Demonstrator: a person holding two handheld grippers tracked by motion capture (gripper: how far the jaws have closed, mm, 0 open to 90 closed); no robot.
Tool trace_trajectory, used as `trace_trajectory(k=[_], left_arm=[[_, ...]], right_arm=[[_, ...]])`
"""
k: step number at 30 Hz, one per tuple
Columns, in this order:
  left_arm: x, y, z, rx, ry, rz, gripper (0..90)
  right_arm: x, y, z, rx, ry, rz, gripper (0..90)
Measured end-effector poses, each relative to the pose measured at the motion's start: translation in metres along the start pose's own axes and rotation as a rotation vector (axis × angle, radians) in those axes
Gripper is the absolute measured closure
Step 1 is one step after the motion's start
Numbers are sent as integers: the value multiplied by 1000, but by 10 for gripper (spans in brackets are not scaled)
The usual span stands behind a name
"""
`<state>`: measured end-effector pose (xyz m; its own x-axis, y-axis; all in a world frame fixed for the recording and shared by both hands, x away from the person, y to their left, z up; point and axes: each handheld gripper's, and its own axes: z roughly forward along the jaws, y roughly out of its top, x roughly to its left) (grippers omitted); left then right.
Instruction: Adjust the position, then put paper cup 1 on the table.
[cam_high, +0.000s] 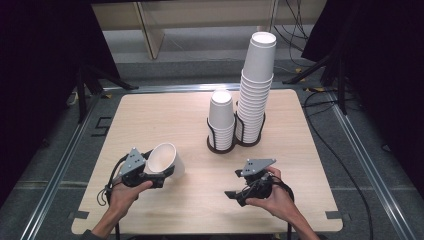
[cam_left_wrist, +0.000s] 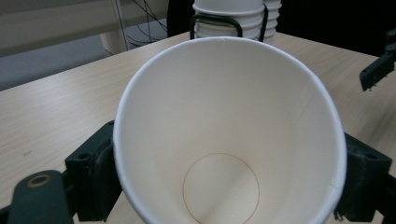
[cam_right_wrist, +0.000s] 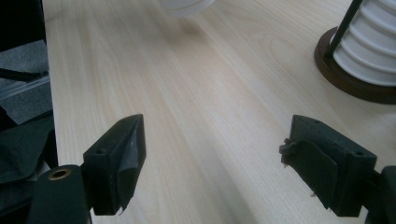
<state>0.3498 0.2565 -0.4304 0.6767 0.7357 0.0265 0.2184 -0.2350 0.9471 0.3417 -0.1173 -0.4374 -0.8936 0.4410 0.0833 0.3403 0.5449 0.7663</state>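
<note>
At the pale wood-grain desk's (cam_high: 150, 115) 7 o'clock, the left claw (cam_high: 155, 175) clamps a smooth white paper cup (cam_high: 165, 159), mouth tilted up. At 5 o'clock the right claw (cam_high: 235, 192) gapes wide, holding nothing. Beyond, ribbed cup stacks (cam_high: 255, 95) stand in a black wire holder (cam_high: 235, 142).

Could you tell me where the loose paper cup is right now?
In the high view the cup sits front-left over the table, clamped in the left gripper.

No text, label, brand or number can be read on anything here.
</note>
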Motion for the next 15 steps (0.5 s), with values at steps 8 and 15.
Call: trace_trajectory(k=[8, 15], left_arm=[[14, 4, 8, 12, 38, -15, 133], [25, 15, 19, 31, 77, -13, 133]], right_arm=[[0, -5, -3, 1, 2, 15, 207], [2, -6, -2, 5, -1, 8, 207]])
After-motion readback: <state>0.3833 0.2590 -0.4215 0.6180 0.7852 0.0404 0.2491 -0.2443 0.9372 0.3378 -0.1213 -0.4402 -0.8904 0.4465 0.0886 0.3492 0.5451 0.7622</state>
